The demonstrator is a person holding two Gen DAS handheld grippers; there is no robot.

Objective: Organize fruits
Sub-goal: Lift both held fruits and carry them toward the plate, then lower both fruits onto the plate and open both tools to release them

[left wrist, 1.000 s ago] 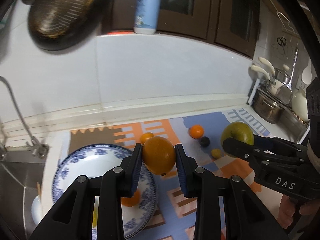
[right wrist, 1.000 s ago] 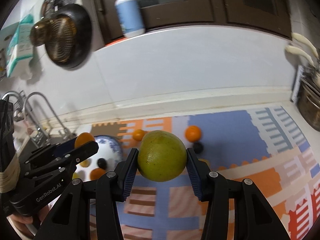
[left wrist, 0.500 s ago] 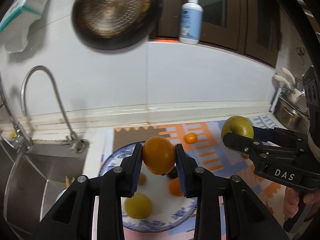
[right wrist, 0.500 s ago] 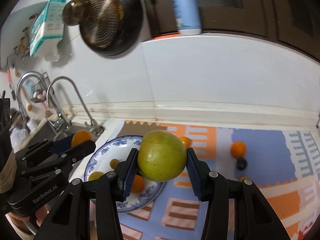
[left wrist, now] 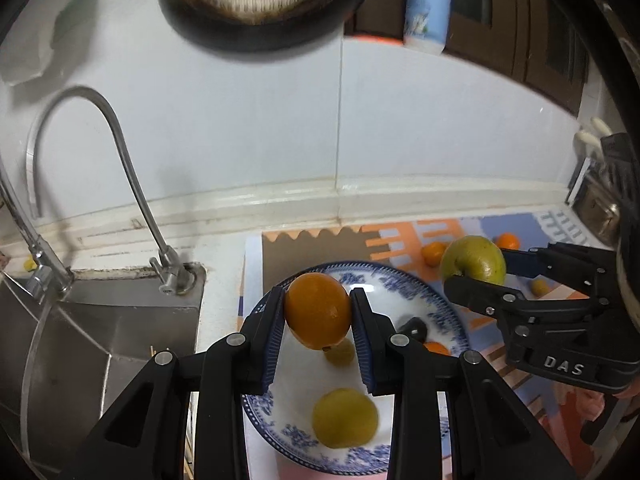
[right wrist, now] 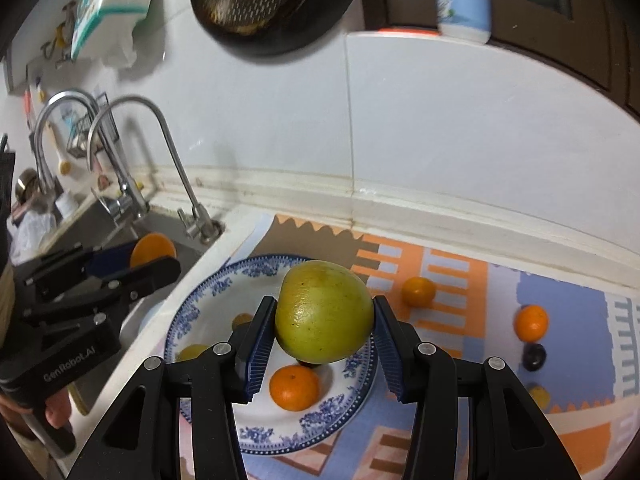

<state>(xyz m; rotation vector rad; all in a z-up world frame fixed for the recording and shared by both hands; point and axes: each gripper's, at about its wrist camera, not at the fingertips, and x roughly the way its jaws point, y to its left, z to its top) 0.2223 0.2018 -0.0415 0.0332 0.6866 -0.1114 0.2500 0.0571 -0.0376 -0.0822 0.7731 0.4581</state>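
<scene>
My left gripper (left wrist: 318, 316) is shut on an orange (left wrist: 318, 310) and holds it above the blue-and-white plate (left wrist: 440, 312). On the plate lie a yellow fruit (left wrist: 345, 418), a small yellow one, a dark plum (left wrist: 414, 326) and a small orange (right wrist: 294, 387). My right gripper (right wrist: 324, 330) is shut on a large green-yellow fruit (right wrist: 324, 312), held over the plate's (right wrist: 192, 312) right half. In the left wrist view the right gripper (left wrist: 480, 280) shows at the right with that fruit (left wrist: 474, 260); in the right wrist view the left gripper (right wrist: 154, 258) hangs at the left over the sink's edge.
On the patterned mat (right wrist: 568, 312) right of the plate lie two small oranges (right wrist: 418, 291) (right wrist: 531, 322), a dark plum (right wrist: 534, 357) and a small yellow fruit (right wrist: 538, 394). A steel sink (left wrist: 80, 340) with curved taps (left wrist: 120, 152) lies left. A pan (left wrist: 260, 4) and a bottle (left wrist: 426, 4) hang above.
Both grippers have swung left with their fruit, from over the mat to over the plate. The sink and taps have come into view. Neither grip has changed.
</scene>
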